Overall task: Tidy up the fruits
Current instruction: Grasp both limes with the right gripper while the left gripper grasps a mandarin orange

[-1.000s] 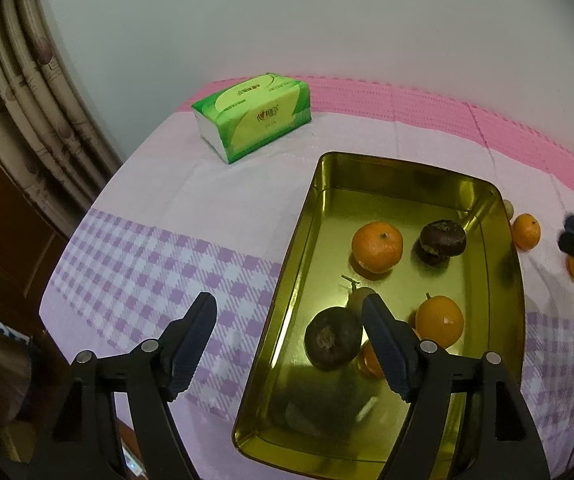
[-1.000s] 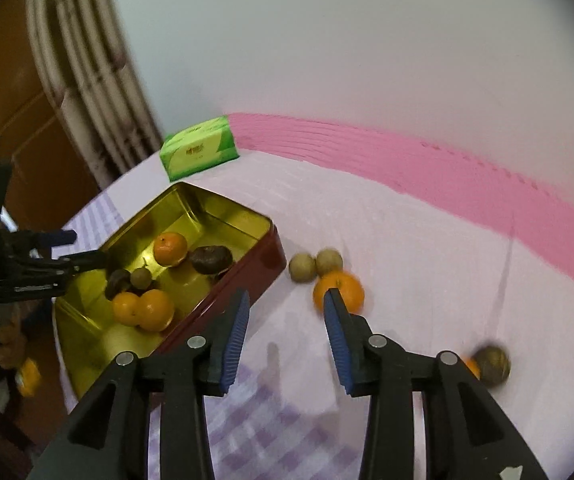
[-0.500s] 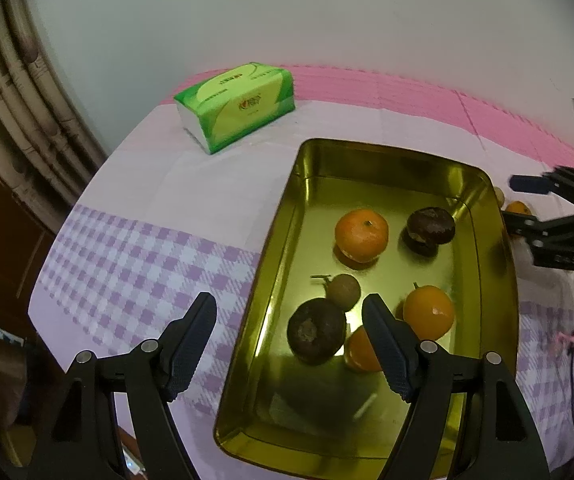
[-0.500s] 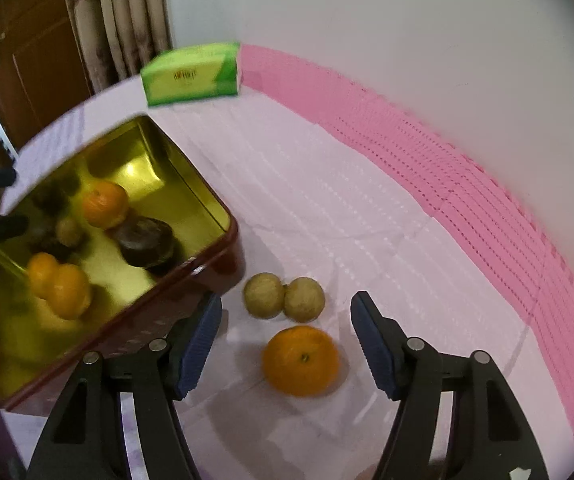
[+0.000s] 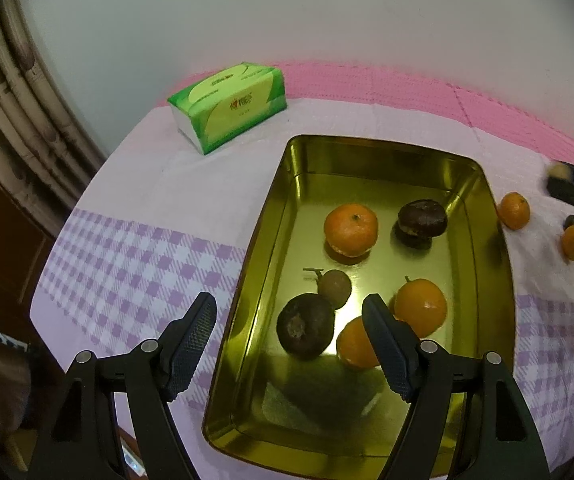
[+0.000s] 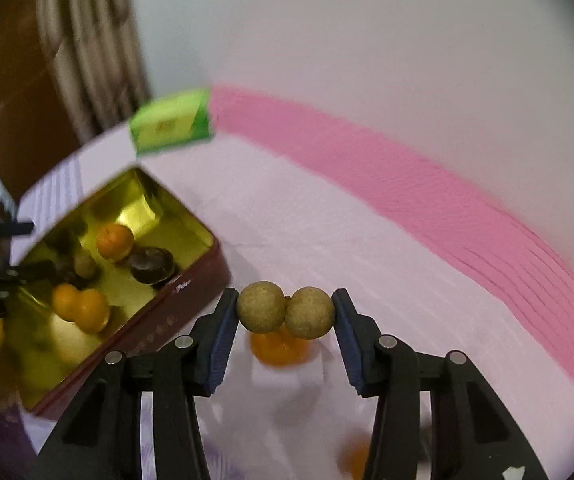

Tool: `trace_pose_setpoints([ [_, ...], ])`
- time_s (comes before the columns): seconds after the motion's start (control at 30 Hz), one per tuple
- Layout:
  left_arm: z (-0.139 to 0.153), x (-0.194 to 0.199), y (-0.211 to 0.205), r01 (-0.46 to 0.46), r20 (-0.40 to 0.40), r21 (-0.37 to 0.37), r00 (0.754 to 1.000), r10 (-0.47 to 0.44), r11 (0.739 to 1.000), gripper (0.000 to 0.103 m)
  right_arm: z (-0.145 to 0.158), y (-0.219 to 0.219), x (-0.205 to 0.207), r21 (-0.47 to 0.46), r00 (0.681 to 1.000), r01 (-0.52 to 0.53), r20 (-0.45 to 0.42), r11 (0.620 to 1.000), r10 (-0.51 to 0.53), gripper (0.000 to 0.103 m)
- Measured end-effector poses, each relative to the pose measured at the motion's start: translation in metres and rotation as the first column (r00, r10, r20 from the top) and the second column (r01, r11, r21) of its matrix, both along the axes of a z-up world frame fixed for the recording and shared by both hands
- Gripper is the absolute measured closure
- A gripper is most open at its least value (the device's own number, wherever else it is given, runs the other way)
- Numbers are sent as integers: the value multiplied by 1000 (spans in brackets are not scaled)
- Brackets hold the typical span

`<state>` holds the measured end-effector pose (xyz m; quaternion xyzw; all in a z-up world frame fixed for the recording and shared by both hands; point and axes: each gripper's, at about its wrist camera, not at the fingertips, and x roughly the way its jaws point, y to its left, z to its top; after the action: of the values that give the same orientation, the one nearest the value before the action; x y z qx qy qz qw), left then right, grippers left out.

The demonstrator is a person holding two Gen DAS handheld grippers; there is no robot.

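A gold tin tray (image 5: 283,200) (image 6: 203,236) holds several fruits: oranges (image 5: 351,229), dark round fruits (image 5: 306,327) and a small brown longan (image 5: 335,288). My left gripper (image 5: 289,338) is open and empty, hovering over the tray's near end. My right gripper (image 6: 285,314) is shut on a pair of joined tan longans (image 6: 285,311), held above an orange (image 6: 277,350) lying on the cloth right of the tray. In the left wrist view two oranges (image 5: 513,210) (image 5: 572,242) lie right of the tray, and the right gripper shows blurred at the right edge.
A green tissue box (image 5: 229,106) (image 6: 171,122) stands at the table's far side by the wall. The tablecloth is pink and white with purple checks. A curtain (image 5: 19,112) and brown door are to the left. Another orange (image 6: 353,458) lies blurred near my right gripper's base.
My right gripper came down over the two longans, closed on them and lifted them above the orange. The left gripper stayed open over the tray with only small shifts.
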<state>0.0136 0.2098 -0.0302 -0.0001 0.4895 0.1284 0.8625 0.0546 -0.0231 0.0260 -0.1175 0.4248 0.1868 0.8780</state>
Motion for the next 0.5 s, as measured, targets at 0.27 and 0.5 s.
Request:
trace_pose_setpoints([
  [0.27,27,-12,-46,159,90,32,983,-162,987,27,-11,-134,-84,-97,935,355,25,930,-355,59],
  [0.5,51,5,-111,415,108,17,904,-414,910,27,-29,-185,-107,-120,884,466,36,877,-465,59],
])
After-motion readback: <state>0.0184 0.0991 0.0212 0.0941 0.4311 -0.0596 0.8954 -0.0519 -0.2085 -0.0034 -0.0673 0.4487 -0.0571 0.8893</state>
